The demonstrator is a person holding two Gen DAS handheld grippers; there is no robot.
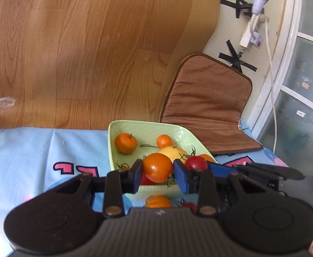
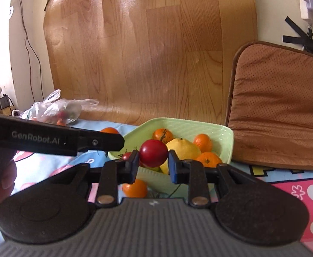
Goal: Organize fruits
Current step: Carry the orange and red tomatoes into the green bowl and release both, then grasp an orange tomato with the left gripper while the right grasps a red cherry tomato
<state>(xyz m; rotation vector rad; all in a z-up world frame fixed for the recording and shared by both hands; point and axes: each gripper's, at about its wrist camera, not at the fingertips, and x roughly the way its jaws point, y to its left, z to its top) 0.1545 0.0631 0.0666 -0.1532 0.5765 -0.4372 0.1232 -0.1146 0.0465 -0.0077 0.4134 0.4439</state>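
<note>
Left gripper (image 1: 158,170) closed on an orange tomato (image 1: 157,167), blue pads pressing both sides, fruit held above the near edge of the green dish (image 1: 122,128). Right gripper (image 2: 153,163) closed on a red tomato (image 2: 153,152), same kind of pinch, held over the dish's near-left rim. In the left wrist view the right gripper's blue finger and black arm reach in from the right with the red tomato (image 1: 196,163) beside the orange one, the two fruits near but apart.

Green dish (image 2: 227,135) is square, pale green, ribbed inside, sits on a light blue cloth (image 1: 38,147) with pink cartoon print. Inside: a big yellow citrus (image 2: 183,148) in the middle, mandarins (image 2: 202,142) around it at back and right side, one more small red tomato (image 2: 127,156) at the left rim, loose green stems. Outside the dish on the cloth: an orange tomato (image 2: 135,188) just in front of the near rim, another orange fruit (image 2: 109,130) behind the left gripper's arm.

Clear plastic bag (image 2: 55,109) with red and green produce lies far left on the cloth, well apart from the dish. Brown cushion (image 2: 280,105) leans just right of the dish. Wood-grain sheet (image 2: 148,49) stands behind
</note>
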